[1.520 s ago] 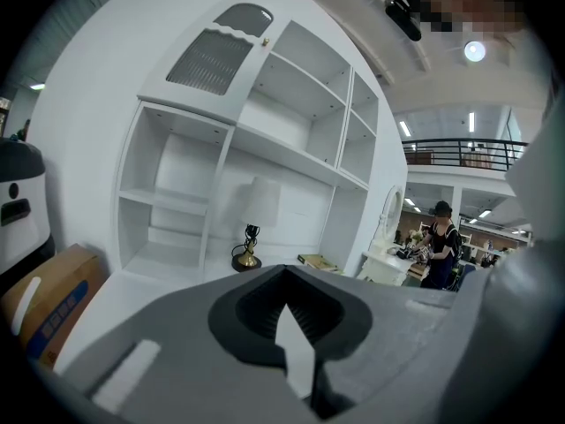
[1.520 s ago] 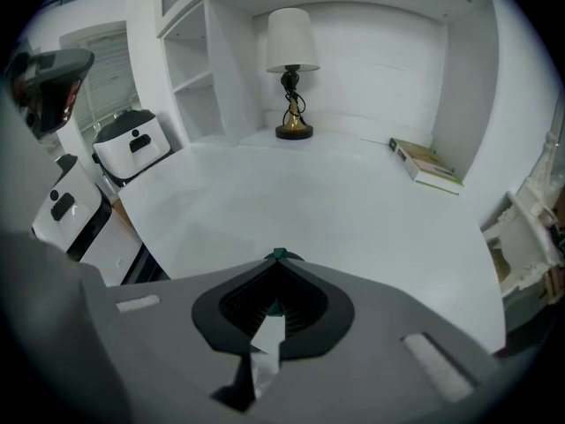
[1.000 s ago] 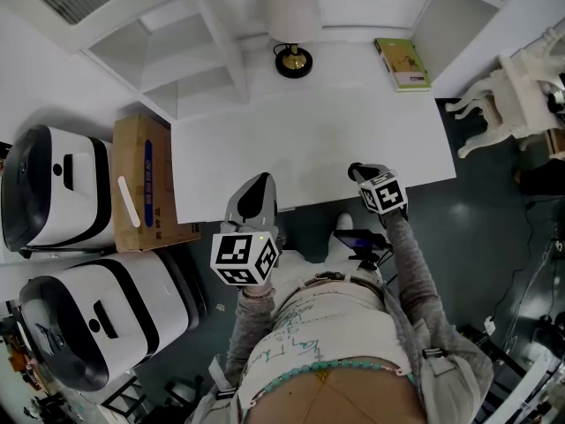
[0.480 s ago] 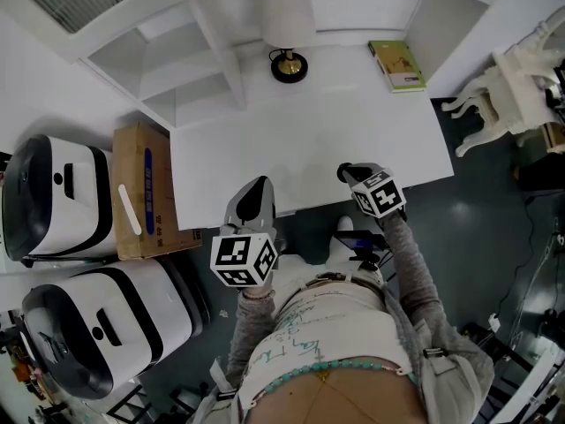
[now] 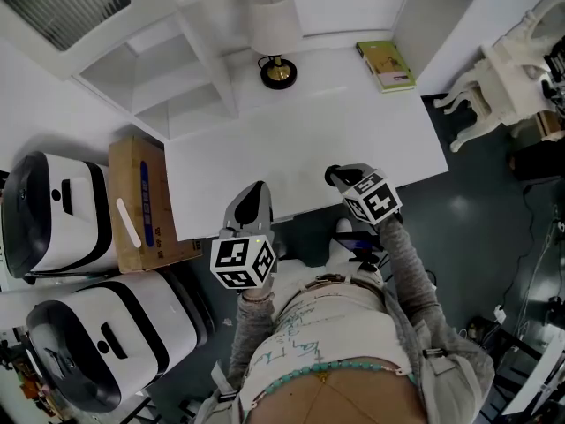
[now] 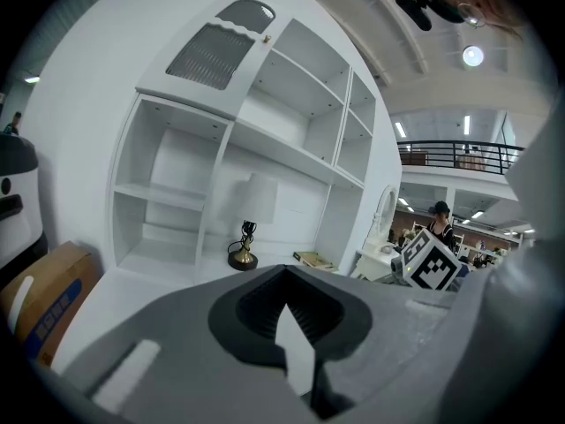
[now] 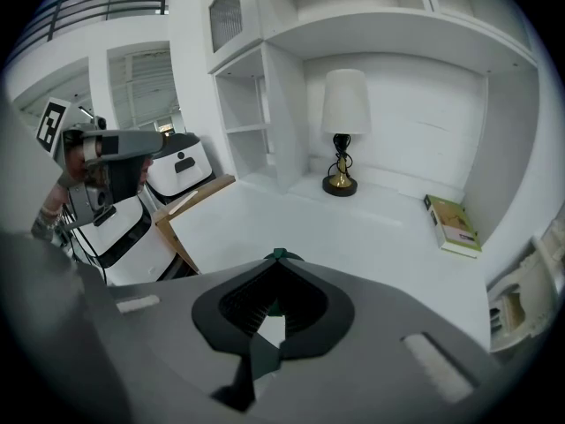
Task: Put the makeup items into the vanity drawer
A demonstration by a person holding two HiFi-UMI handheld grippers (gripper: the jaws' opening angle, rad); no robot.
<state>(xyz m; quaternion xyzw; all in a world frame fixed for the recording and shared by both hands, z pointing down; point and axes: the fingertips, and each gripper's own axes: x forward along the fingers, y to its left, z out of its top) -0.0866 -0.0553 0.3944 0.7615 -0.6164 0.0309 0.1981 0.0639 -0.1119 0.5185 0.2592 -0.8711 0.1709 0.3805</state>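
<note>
Makeup items: none in view | drawer: unseen, judged under vanity (image 5: 300,140) near edge | left gripper (image 5: 257,187): jaws together, empty, short of edge | right gripper (image 5: 333,176): jaws together, unidentified dark-green sliver (image 7: 275,255) at tips, over edge, nearer

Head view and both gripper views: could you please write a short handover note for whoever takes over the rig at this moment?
The left hand-held gripper is shut and empty, near the front edge of the vanity top.
The right hand-held gripper is shut on a thin dark green item, kind unclear, over that edge.
The top holds only a lamp and a book.
Done: nothing visibly stowed; no open drawer in view.
Left: open the drawer and put the item in.
</note>
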